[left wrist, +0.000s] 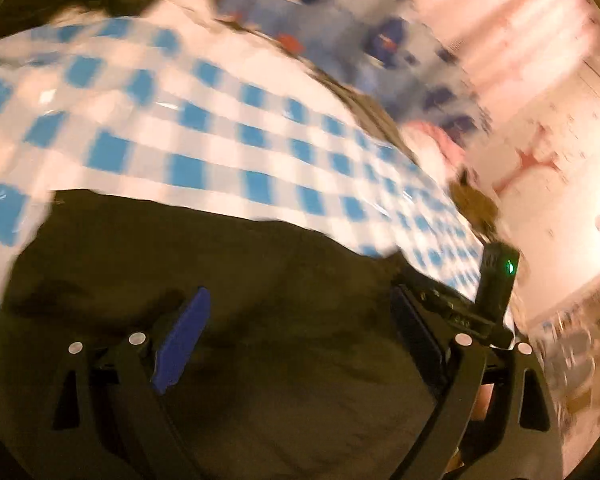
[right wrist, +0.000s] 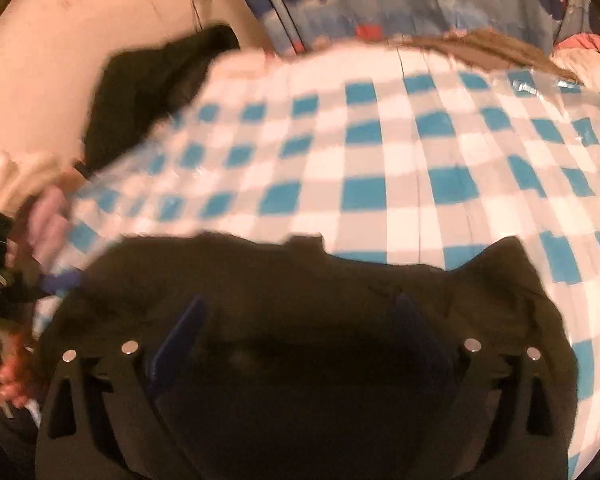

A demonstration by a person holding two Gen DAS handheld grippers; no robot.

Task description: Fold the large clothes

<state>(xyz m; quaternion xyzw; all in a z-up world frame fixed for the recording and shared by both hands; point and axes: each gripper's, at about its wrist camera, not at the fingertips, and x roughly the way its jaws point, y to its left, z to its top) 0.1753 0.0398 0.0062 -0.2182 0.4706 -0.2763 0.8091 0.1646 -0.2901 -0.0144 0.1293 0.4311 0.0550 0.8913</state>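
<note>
A dark garment (left wrist: pixel 260 280) lies on a table covered with a blue and white checked cloth (left wrist: pixel 220 120). My left gripper (left wrist: pixel 300 304) hovers over the garment with its blue-padded fingers (left wrist: pixel 184 328) wide apart and nothing between them. In the right wrist view the same dark garment (right wrist: pixel 300 292) fills the lower half over the checked cloth (right wrist: pixel 380 160). My right gripper (right wrist: pixel 300 312) is also open above it, empty. The left gripper (right wrist: pixel 60 280) shows at the left edge of the right wrist view. Both views are blurred by motion.
A second dark garment (right wrist: pixel 160 88) lies at the table's far left corner. Pink and white clothes (right wrist: pixel 580 48) sit at the far right edge. A curtain with blue figures (right wrist: pixel 420 0) hangs behind the table. A pale wall (left wrist: pixel 540 120) stands to the right.
</note>
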